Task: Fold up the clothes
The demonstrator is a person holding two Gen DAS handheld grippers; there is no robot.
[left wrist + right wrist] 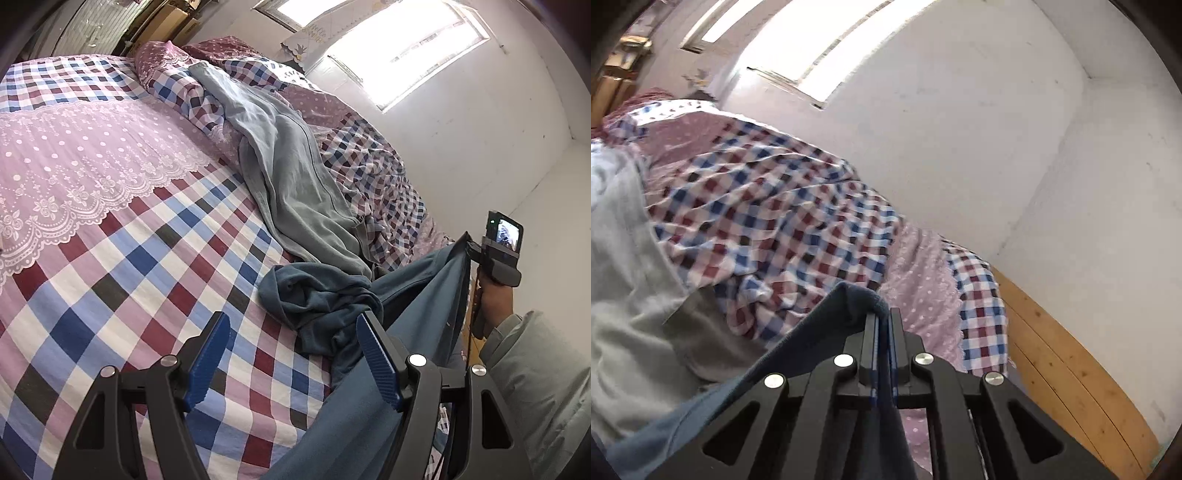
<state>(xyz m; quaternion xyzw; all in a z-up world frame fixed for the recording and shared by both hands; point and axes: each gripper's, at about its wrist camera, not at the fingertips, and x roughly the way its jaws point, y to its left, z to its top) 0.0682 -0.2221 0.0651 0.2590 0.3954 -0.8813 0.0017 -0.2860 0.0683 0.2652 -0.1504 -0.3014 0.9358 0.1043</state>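
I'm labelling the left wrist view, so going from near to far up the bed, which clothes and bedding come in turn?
Left tongs, open → dark teal garment, bunched on the checked sheet → light grey-blue garment, stretched out along the bed → crumpled checked quilt → window.
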